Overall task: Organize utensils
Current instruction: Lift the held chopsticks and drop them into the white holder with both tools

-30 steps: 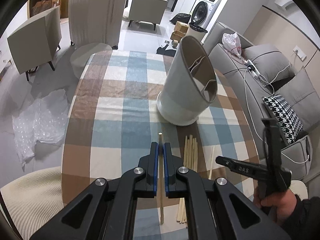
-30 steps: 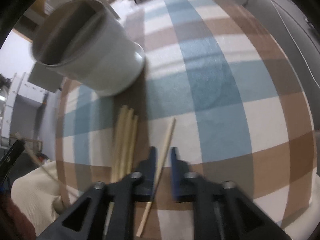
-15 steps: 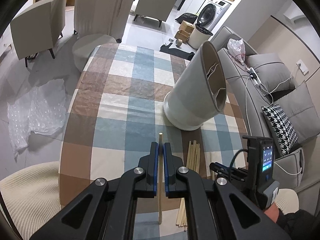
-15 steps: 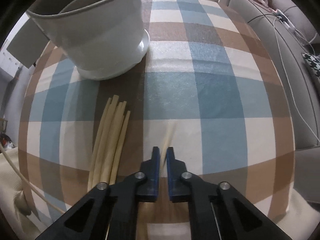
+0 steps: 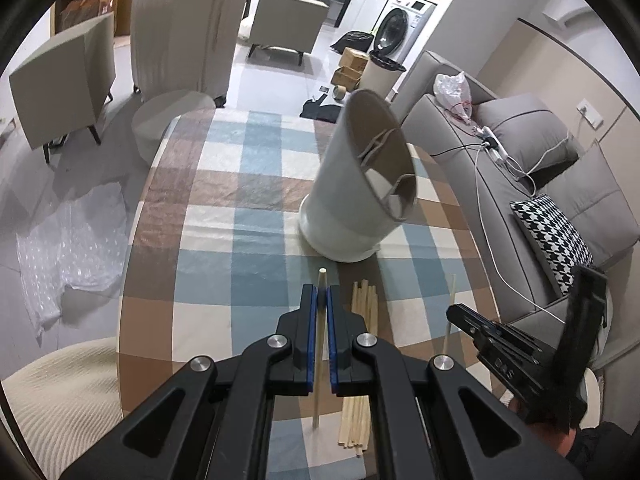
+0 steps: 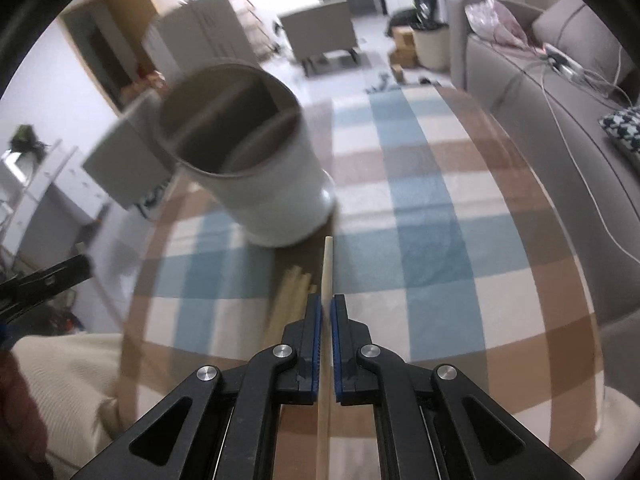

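Currently both clamped: left gripper (image 5: 319, 300) pinches one chopstick (image 5: 320, 320), right gripper (image 6: 326, 308) pinches another chopstick (image 6: 327, 272). Remaining chopstick bundle (image 5: 362, 320) lies on the checked tabletop (image 5: 224, 256), near the grey divided holder (image 5: 360, 184).

Blue-brown checked tablecloth (image 5: 256, 184), white holder (image 5: 348, 200)

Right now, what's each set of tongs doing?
Left tongs: closed on a chopstick.
Right tongs: closed on another chopstick.
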`<state>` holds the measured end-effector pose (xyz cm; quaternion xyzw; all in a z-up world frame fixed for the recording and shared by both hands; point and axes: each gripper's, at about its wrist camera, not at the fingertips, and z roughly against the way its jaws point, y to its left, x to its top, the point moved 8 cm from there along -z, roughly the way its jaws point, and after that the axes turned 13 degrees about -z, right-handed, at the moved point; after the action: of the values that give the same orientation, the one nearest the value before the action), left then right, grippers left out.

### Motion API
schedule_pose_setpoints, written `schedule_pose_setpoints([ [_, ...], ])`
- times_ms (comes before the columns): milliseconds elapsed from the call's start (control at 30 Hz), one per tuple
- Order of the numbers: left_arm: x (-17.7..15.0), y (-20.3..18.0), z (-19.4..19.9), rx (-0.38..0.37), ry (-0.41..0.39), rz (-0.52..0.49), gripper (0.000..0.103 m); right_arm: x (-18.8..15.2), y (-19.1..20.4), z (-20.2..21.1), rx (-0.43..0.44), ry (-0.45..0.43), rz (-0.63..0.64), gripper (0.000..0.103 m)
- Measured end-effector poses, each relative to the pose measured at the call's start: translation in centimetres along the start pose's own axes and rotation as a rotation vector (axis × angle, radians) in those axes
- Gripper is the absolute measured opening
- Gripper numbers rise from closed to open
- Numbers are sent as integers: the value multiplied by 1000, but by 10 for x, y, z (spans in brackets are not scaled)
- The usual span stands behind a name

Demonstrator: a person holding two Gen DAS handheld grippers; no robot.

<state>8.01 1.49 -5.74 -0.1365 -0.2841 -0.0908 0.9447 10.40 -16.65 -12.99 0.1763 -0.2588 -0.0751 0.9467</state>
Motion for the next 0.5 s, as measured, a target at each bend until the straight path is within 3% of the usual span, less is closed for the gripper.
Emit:
schedule_pose_setpoints([
  [233,12,-22,19,16,-35,-61,1,19,8,52,125,-133,-20,4],
  [500,36,-44,40,26,-66,-145,0,55,23,95,195,-286,-11,4],
])
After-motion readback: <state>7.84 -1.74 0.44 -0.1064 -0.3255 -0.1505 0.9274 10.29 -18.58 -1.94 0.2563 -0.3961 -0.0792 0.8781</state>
